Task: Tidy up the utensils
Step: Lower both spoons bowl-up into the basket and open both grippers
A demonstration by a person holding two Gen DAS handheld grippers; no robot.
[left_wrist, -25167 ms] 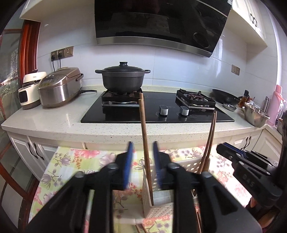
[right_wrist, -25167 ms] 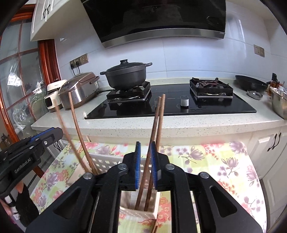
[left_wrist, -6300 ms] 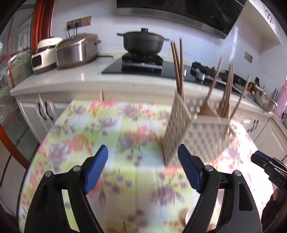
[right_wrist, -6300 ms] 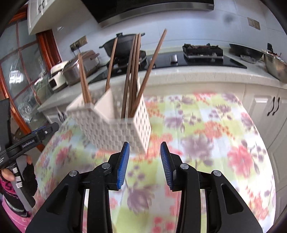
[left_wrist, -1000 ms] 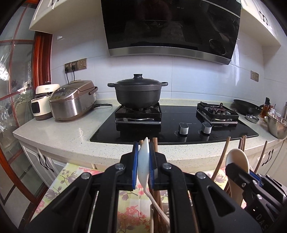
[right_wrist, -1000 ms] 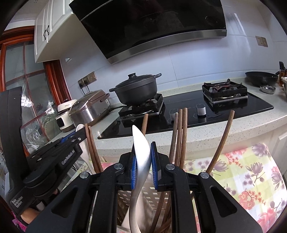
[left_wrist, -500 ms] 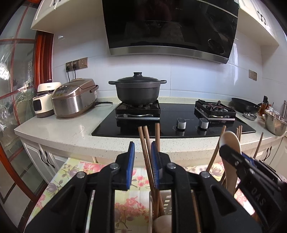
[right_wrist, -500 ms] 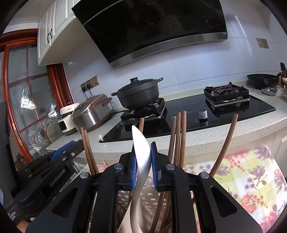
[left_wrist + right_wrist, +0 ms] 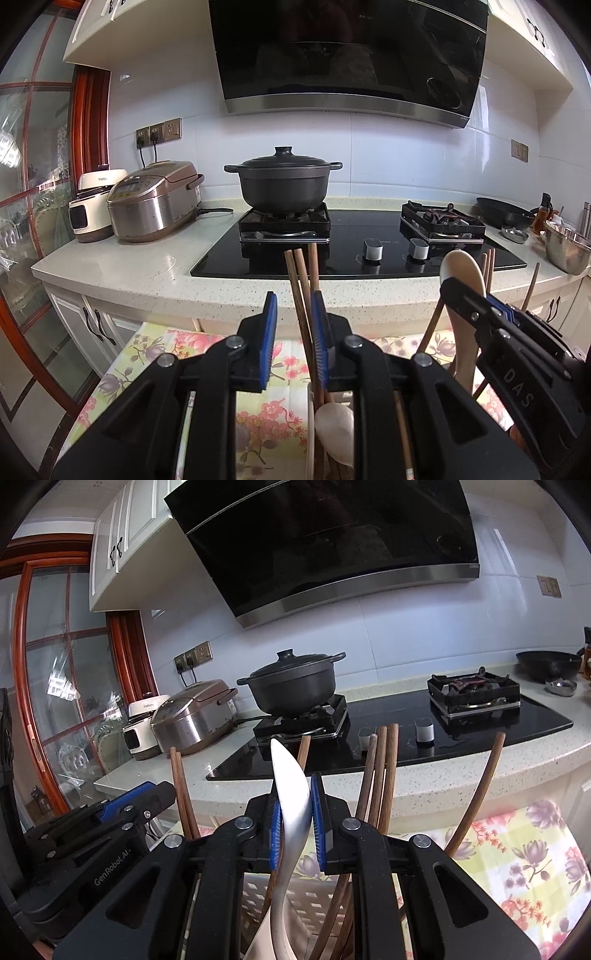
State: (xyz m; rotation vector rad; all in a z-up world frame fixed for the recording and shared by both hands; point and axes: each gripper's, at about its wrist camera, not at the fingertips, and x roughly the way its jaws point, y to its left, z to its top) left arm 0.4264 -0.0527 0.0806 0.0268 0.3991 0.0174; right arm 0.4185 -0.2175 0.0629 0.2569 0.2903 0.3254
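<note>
1. Left gripper [image 9: 293, 341]: held roughly level above the white lattice utensil holder [image 9: 295, 897], fingers pointing toward the hob. Its blue-padded jaws stand spread and grip nothing; three brown wooden chopsticks [image 9: 301, 295] rise through the gap, the rightmost close against the right pad, contact uncertain.
2. Directly below the left gripper, a white spoon [image 9: 334, 424] rests in the holder, bowl uppermost, beside the chopstick shafts.
3. Right gripper [image 9: 295, 825]: also level, positioned over the same holder. Its jaws are pressed onto a second white spoon [image 9: 291, 805], pinching it just below the bowl, which stands upright above the pads; the handle runs down toward the holder, its lower end out of view.
4. Further chopsticks [image 9: 380, 775] stand in the holder to the right of the held spoon, one leaning far outward.
5. The holder stands on a floral tablecloth [image 9: 528, 860].
6. Writing: "GenRobot.AI" reads on the left gripper's body in the right wrist view; "DAS" reads on the right gripper's body in the left wrist view.
7. Beyond the holder: speckled countertop [image 9: 129, 266], black glass hob [image 9: 369, 254], and a lidded black casserole pot [image 9: 282, 182] on the left burner.
8. Left of the pot: a steel rice cooker [image 9: 153, 201] and a white appliance, lettering too small to read.
</note>
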